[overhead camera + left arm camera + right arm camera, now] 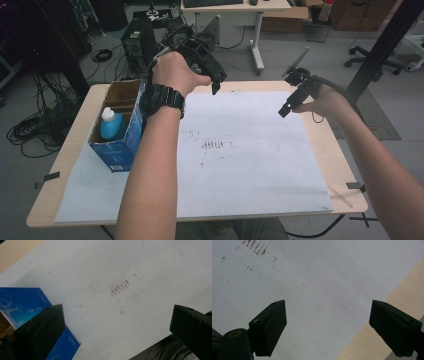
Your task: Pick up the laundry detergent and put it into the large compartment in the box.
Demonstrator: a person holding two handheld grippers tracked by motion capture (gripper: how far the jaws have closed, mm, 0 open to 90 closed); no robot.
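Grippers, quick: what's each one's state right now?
Left gripper: open, holding nothing, above the white sheet beside the blue box.
Right gripper: open, holding nothing, above the sheet's edge.

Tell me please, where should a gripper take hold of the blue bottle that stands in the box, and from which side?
Probably the white cap and neck of the blue bottle, from straight above. It stands upright inside the blue box, whose walls hide its body, so just the top is free. The left gripper is nearer and its jaws stand wide open.
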